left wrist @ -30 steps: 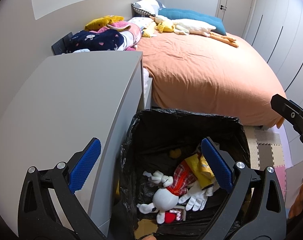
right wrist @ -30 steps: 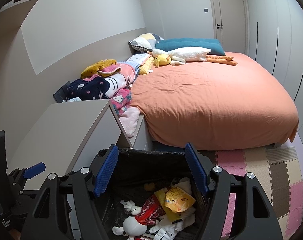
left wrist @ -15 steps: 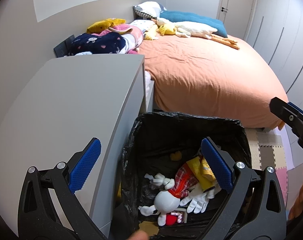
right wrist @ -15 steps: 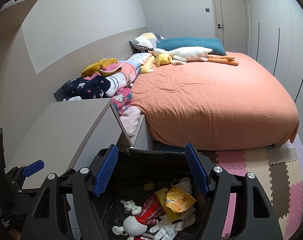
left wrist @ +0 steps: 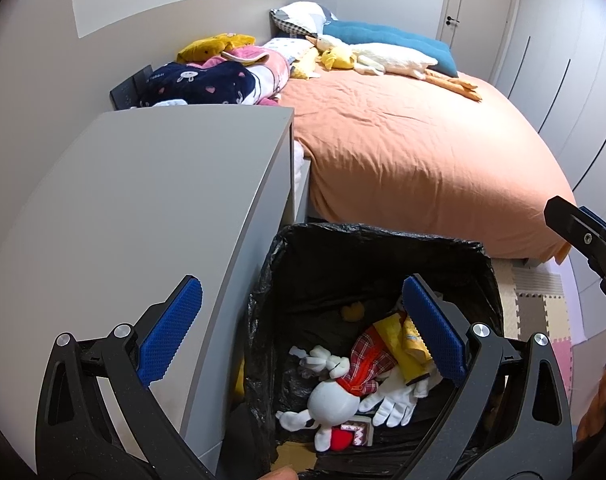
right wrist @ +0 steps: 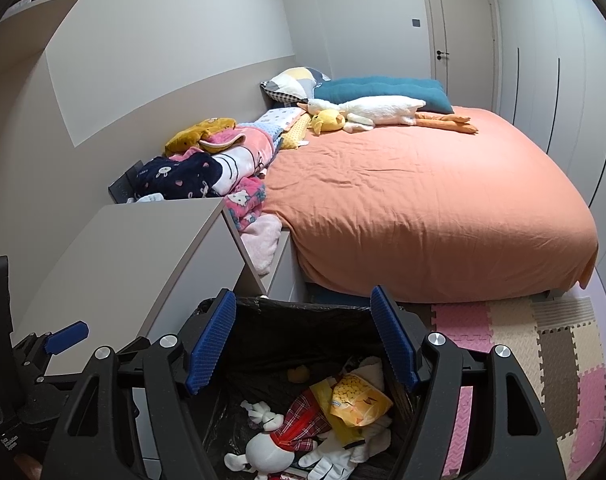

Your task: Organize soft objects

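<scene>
Our left gripper [left wrist: 303, 332] and right gripper [right wrist: 303, 344] both gape wide and empty above the black-lined bin [left wrist: 367, 236], where a white plush doll in red plaid [left wrist: 339, 392] lies. We judge a drop finished; next comes reaching to the orange-covered bed [right wrist: 423, 200]. Only the right view shows the pink foam mat [right wrist: 463, 320].
</scene>
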{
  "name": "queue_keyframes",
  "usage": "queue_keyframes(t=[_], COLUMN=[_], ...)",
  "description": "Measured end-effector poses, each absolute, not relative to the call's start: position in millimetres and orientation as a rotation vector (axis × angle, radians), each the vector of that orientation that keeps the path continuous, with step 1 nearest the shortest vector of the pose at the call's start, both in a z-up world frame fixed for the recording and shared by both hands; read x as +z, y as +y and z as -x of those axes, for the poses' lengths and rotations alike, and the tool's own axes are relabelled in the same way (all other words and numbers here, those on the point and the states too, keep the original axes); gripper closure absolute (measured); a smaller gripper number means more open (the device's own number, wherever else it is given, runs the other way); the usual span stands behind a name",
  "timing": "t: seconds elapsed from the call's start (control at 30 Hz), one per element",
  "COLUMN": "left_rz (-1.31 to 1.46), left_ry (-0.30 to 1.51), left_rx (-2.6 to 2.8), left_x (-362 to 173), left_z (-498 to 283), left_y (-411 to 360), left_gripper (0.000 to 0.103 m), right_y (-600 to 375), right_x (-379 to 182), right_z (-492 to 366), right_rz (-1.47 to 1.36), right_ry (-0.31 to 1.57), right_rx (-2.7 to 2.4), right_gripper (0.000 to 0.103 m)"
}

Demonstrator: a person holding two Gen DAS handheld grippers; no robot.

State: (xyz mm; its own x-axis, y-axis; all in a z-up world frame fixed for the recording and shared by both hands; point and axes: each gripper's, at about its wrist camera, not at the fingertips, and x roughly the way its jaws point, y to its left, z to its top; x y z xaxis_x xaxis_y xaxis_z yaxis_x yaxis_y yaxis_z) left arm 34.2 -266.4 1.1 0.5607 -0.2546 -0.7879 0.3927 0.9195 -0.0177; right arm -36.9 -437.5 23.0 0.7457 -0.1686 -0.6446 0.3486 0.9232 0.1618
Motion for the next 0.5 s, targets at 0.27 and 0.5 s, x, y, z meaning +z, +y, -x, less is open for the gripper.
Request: queue_keyframes(t=[0.27,0.5], left_rz=[-0.167,-0.184], left_ry=[0.894,0.887], left_rx=[-0.379,-0.383], left_x=[1.9,2.8], left_z=[-33.5,-31.8], left_y=[-266.5,-269.3], left_gripper=[0.006,0.006], right_y=[-437.5,-437.4], right_x=[24.4,24.9], right_z=[37.8,37.8], right_rz=[-0.282,-0.282], right_ry=[0.671,0.671], right_rx=[-0.287,-0.287], right_gripper=[0.032,0.032])
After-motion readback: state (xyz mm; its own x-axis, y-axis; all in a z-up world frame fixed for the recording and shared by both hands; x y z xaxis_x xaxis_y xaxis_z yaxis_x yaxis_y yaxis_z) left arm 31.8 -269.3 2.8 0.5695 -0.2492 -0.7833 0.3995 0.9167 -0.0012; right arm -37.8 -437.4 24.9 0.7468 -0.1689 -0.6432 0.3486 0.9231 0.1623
